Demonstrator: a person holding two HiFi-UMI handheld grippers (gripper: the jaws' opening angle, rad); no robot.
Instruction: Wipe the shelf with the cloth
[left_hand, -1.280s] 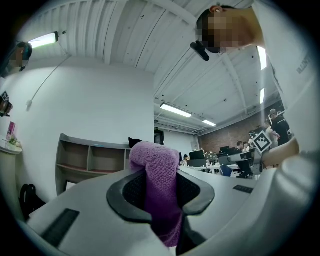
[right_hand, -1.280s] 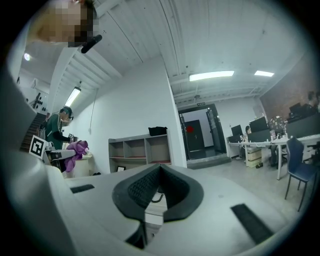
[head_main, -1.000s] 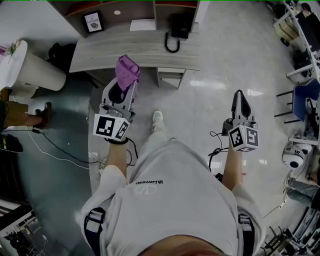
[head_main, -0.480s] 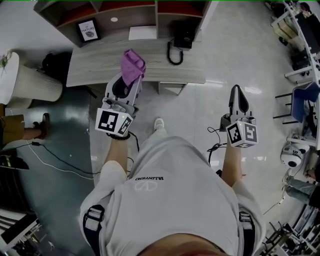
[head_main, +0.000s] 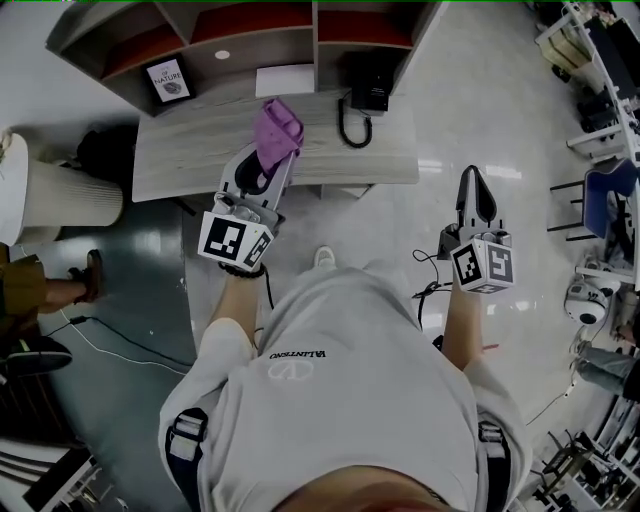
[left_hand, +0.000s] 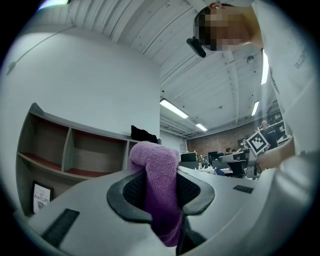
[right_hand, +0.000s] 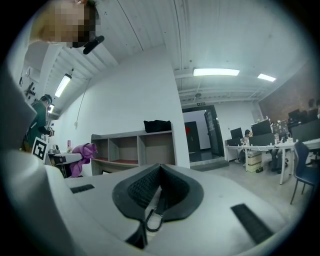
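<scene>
The left claw (left_hand: 161, 202) is clamped on a purple terry cloth (head_main: 277, 130), whose bunched top stands up past the claw's tips while the rest hangs down between them. In the head view the cloth sits over the near half of the pale wood-grain tabletop (head_main: 180, 150), short of the grey open shelf unit with red-floored compartments (head_main: 250, 25) behind it; whether it touches the wood cannot be told. A small framed picture (head_main: 167, 79), a white sheet of paper (head_main: 284, 80) and a black corded telephone (head_main: 368, 70) line the back of the tabletop. The right claw (right_hand: 159, 175) is closed on nothing, held over the glossy floor (head_main: 480, 100) well right of the tabletop.
</scene>
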